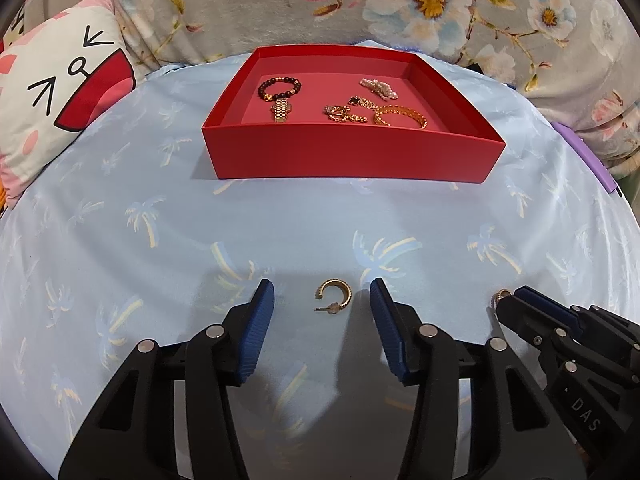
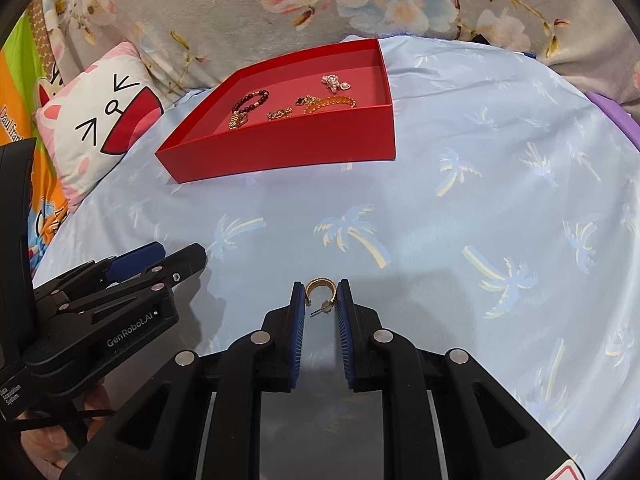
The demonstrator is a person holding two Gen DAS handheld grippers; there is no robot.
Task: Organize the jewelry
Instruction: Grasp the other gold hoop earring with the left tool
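A pale blue cloth [image 1: 120,200] printed with palm trees covers the whole work surface, with a flowered grey blanket [image 1: 400,4] bunched along its 12 o'clock edge and a white cartoon-face cushion [image 1: 52,92] at 10 o'clock.

On the cloth, toward 12 o'clock in the left wrist view, sits an open red tray [image 1: 352,156]. Inside it lie a dark beaded bracelet [image 1: 280,87] at its 10 o'clock corner with a gold watch-style band [image 1: 281,111] touching it just below, a gold chain bangle [image 1: 402,115] at 4 o'clock, a tangle of small gold pieces [image 1: 344,114] near the middle, and a pearl cluster [image 1: 378,87] at 1 o'clock.

The left gripper [image 1: 322,300] points down at the cloth, its blue pads spread apart on either side of a gold hoop earring [image 1: 334,295] that lies flat between them, touched by neither pad.

The right gripper [image 2: 321,298] stands at 3 o'clock of the left one. Its pads are drawn in close and pinch a second gold hoop earring [image 2: 319,292] by its outer curve; whether that hoop is lifted clear of the cloth or just resting on it is hard to judge from this angle.
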